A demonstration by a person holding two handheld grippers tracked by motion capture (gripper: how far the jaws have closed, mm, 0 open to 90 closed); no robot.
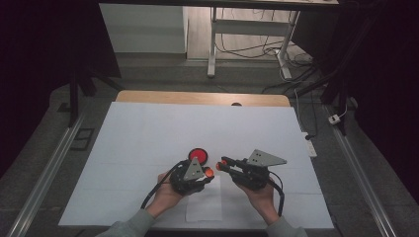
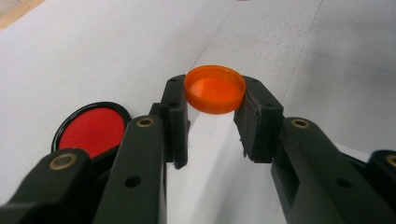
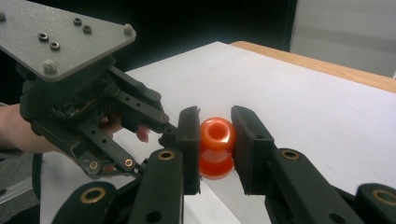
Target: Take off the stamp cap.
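My left gripper [image 2: 212, 100] is shut on a shallow orange cap [image 2: 215, 88], pinched by its rim with the hollow side up, just above the white sheet. My right gripper [image 3: 215, 135] is shut on a small orange bottle [image 3: 217, 144], its round mouth facing the camera. In the high view the left gripper [image 1: 207, 175] and right gripper [image 1: 221, 164] face each other near the table's front, tips close together, with the cap [image 1: 209, 173] a little apart from the bottle [image 1: 218, 166]. The left gripper's body [image 3: 84, 107] sits just left of the bottle.
A red disc with a black rim [image 1: 198, 155] lies flat on the white sheet [image 1: 148, 133] just behind the left gripper, and is the red disc [image 2: 93, 130] beside its left jaw. A small paper slip [image 1: 203, 207] lies near the front edge. The wooden table edge [image 1: 202, 98] runs along the back.
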